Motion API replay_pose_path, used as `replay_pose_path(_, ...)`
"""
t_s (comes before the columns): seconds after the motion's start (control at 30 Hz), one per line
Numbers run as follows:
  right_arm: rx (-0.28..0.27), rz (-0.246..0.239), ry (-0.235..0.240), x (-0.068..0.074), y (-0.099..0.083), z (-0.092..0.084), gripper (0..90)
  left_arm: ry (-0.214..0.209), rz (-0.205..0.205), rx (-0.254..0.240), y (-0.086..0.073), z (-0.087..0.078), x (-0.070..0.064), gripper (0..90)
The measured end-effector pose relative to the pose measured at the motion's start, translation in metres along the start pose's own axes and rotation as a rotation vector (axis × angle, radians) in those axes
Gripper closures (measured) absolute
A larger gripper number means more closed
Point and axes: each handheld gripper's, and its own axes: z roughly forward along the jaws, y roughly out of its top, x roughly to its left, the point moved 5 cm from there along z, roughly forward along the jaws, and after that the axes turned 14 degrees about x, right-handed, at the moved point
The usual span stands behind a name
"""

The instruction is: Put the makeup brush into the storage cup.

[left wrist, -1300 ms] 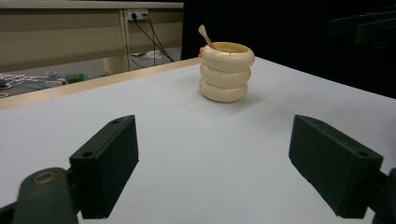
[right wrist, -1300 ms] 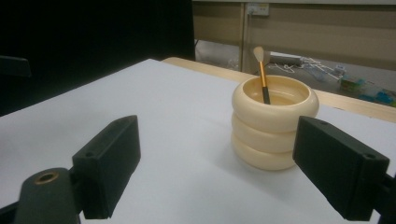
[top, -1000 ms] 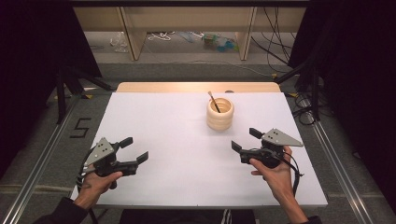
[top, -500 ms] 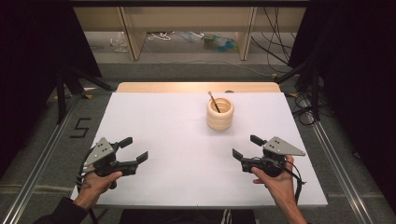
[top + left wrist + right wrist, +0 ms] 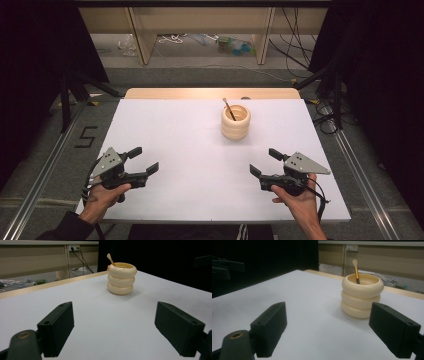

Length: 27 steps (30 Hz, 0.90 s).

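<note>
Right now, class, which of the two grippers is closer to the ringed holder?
The right gripper. It sits just below and right of the cream ringed holder, while the left gripper lies farther off across the table.

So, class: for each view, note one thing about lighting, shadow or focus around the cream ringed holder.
High view: the white table top is evenly bright, its surroundings dark. Left gripper view: the cream ringed holder is sharp, with a faint shadow at its base, while the near black jaws look soft. Right gripper view: the holder casts a soft shadow leftward; the thin brush is slightly blurred.
</note>
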Motion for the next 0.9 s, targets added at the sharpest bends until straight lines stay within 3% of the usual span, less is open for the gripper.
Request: replay_pose_path(0.9,0.009,0.000,-0.007,-0.0018,-0.0014,0.0019,15.9,-0.001,0.003,0.000,0.0001,0.0007,-0.0001,15.5)
